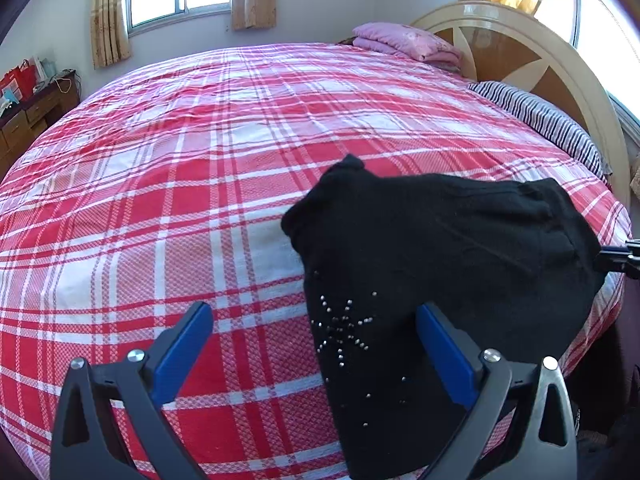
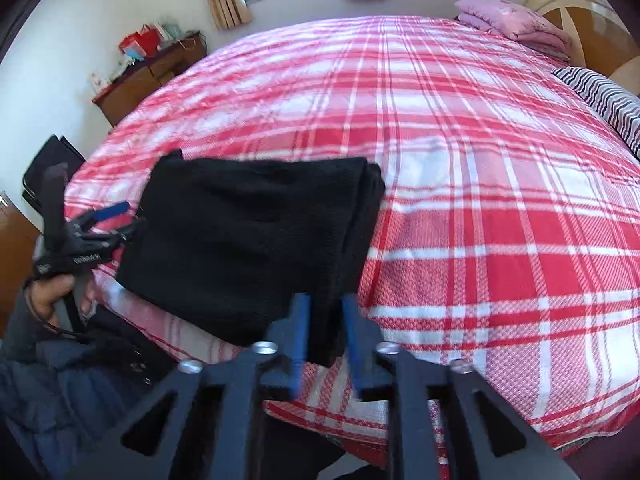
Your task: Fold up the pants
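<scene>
Black pants [image 1: 440,248] with small metal studs lie folded near the front edge of the bed; they also show in the right wrist view [image 2: 248,240]. My left gripper [image 1: 314,320] is open, its blue pads wide apart just above the pants' left part, holding nothing; it also shows in the right wrist view [image 2: 120,216] at the pants' left edge. My right gripper [image 2: 326,320] is nearly closed, its blue pads pinching the near right edge of the pants. Its tip shows at the right edge of the left wrist view [image 1: 624,258].
The bed has a red and white plaid cover [image 1: 200,184]. A folded pink quilt [image 1: 404,40], a striped pillow [image 1: 548,120] and a round headboard [image 1: 520,52] are at the far right. A wooden dresser [image 2: 148,76] stands by the far wall.
</scene>
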`<state>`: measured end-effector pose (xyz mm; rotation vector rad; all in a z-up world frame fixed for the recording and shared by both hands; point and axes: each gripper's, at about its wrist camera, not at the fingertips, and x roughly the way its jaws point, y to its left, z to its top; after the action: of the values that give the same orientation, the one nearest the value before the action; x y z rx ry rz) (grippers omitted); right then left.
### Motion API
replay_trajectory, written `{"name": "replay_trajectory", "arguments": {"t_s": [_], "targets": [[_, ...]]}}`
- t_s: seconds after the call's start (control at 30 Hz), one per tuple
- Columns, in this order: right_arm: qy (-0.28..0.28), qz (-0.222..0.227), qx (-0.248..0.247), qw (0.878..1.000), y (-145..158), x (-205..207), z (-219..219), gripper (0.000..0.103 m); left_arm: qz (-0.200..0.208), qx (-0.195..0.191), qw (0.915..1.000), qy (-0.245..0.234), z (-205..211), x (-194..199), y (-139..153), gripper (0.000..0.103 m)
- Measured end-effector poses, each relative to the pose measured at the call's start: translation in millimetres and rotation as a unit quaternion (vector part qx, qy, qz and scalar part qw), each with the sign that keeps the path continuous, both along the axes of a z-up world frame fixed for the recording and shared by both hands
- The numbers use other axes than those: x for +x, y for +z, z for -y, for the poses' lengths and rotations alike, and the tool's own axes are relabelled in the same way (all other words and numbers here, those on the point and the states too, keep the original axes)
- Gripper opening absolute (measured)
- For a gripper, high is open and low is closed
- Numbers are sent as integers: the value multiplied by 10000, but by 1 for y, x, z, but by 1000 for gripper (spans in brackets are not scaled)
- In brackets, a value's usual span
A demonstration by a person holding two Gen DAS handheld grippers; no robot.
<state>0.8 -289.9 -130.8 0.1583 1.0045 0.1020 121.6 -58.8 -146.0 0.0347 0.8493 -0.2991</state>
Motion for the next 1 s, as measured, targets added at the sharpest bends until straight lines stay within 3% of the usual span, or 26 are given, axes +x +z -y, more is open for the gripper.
{"name": "replay_trajectory", "arguments": {"t_s": [0.07,0.23,0.4,0.83,1.0], "targets": [[-156,195,118,9996,6,0,8,49,-17,-111,9999,-26,-1,1,-2,103],[-625,40,688,9957,-9,23,33,49,-161,-467,9987,-87,-4,7,-8,103],[-540,-144,1490,9873,-26,46,43,49,-51,-332,9992,-193,6,11,-8,103],[-337,137,1395,9895,-37,53,30,46,-15,-382,9986,-369,17,23,-12,103],[-176,424,1569,9865,-34,46,25,32,-36,-443,9979,-481,18,23,-11,103]]}}
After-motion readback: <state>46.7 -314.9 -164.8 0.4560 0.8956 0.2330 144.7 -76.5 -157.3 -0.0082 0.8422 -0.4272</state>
